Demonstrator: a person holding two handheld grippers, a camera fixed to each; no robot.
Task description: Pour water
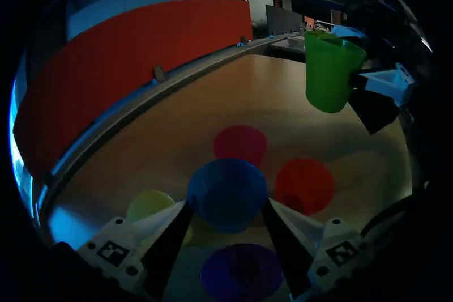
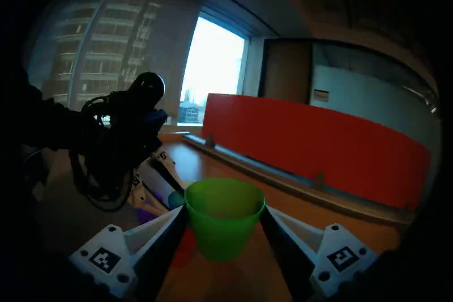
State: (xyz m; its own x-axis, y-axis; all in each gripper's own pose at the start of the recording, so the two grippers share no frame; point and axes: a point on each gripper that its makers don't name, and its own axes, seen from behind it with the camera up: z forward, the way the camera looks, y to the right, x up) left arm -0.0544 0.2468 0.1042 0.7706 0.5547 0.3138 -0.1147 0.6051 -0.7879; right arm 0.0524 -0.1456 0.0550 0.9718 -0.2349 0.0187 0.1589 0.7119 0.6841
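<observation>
The left claw (image 1: 226, 204) is closed on a blue cup (image 1: 226, 188), one finger pressed to each side. The cup's open mouth faces the camera above the bench (image 1: 170, 132), with a yellow cup (image 1: 148, 205), a dark red cup (image 1: 239, 143), an orange-red cup (image 1: 304, 186) and a purple cup (image 1: 242, 271) set close around it. The right claw (image 2: 223, 211) grips a green cup (image 2: 225, 222) the same way, upright between its fingers; in the left gripper view that cup is raised over the bench, well apart from the blue one.
</observation>
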